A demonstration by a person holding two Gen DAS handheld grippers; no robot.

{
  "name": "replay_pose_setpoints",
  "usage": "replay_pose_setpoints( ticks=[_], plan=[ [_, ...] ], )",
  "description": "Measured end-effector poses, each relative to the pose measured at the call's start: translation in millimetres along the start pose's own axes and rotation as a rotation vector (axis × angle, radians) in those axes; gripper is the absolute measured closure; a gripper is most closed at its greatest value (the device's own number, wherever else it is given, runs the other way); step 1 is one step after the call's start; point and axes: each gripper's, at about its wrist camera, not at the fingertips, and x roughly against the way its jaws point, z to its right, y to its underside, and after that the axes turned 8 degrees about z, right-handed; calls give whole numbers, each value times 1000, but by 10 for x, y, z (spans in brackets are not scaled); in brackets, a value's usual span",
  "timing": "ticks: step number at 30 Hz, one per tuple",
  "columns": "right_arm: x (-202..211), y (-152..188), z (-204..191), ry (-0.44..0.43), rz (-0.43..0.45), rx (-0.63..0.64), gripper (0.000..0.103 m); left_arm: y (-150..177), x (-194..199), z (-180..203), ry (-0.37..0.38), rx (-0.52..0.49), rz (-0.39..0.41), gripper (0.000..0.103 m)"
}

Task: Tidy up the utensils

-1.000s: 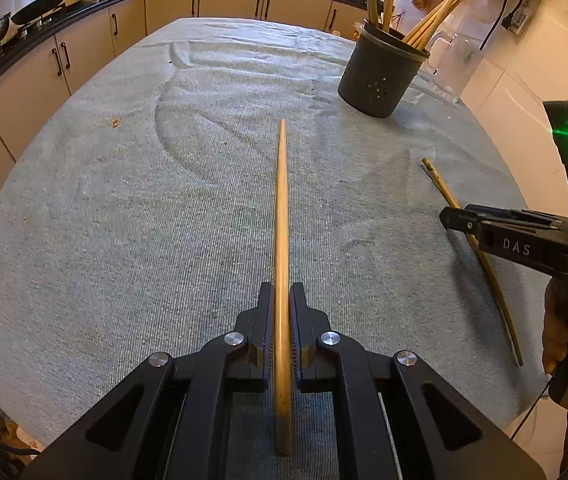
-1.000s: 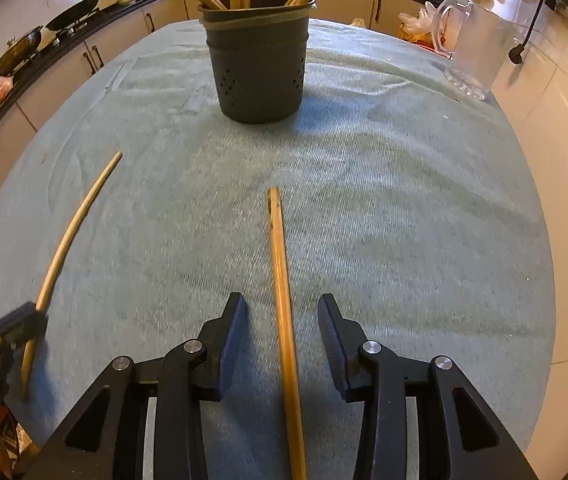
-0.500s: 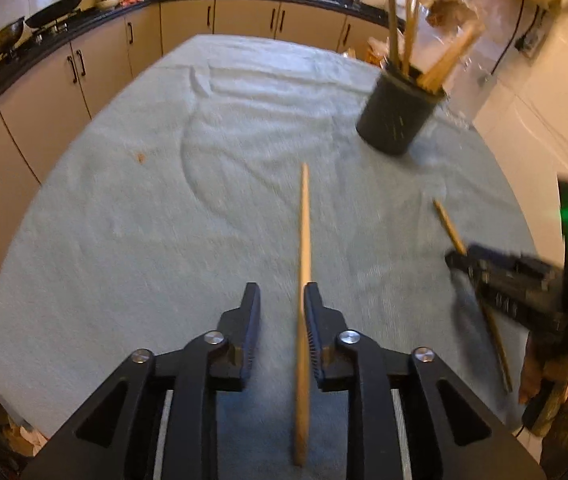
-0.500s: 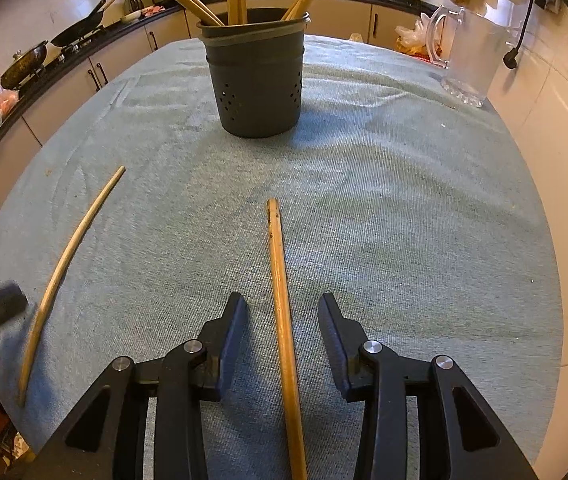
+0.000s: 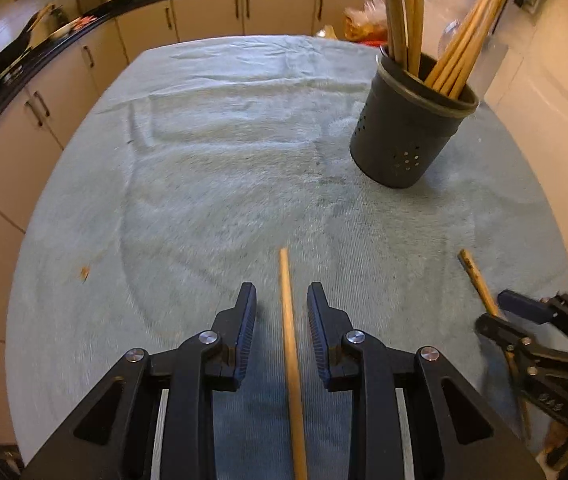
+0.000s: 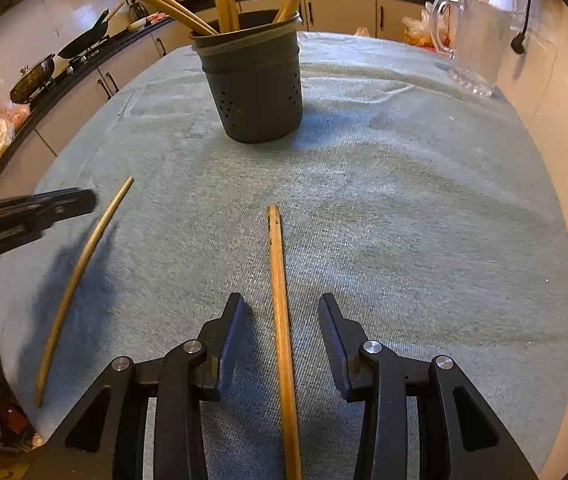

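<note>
A thin wooden chopstick (image 5: 290,340) lies on the blue-grey cloth (image 5: 212,200) between the fingers of my left gripper (image 5: 281,294), which is open with its pads clear of the stick. A second, thicker chopstick (image 6: 278,272) lies between the open fingers of my right gripper (image 6: 282,300), also untouched. The dark perforated holder (image 6: 256,88) stands ahead with several chopsticks in it. From the left wrist view the holder (image 5: 408,132) is at the upper right, and the right gripper (image 5: 524,320) sits over the thicker chopstick (image 5: 474,276). The right wrist view shows the left gripper (image 6: 44,208) above the thin chopstick (image 6: 84,256).
A glass pitcher (image 6: 480,40) stands at the table's far right, near the tiled wall. Kitchen cabinets (image 5: 212,12) and a counter with pans (image 6: 84,40) run behind and to the left. A small crumb (image 5: 84,272) lies on the cloth at the left.
My left gripper opened and let go of the thin chopstick, then slid forward along it toward the holder. The right gripper stayed open over its chopstick, hardly moving.
</note>
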Motion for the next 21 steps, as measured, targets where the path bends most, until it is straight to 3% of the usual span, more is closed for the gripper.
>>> replay_pose_setpoints(
  ticks=[6, 11, 12, 14, 15, 16, 21],
  plan=[
    [-159, -248, -22, 15, -73, 39, 61, -40, -237, 14, 23, 2, -80, 78],
    [-312, -398, -184, 76, -91, 137, 62, -80, -267, -4, 47, 10, -68, 78],
    [-332, -427, -200, 72, -92, 138, 64, -86, -270, -13, 56, 14, -64, 78],
    [-352, -472, -206, 63, -88, 126, 84, -94, -284, -18, 68, 25, -54, 80],
    [-359, -485, -194, 52, -80, 112, 91, -91, -279, -32, 61, 33, -45, 86],
    [-364, -492, -179, 44, -74, 103, 95, -96, -299, -53, 42, 40, -39, 98],
    [-285, -440, -103, -1, -12, 44, 95, -67, -174, -147, 56, 102, 4, 98]
  ],
)
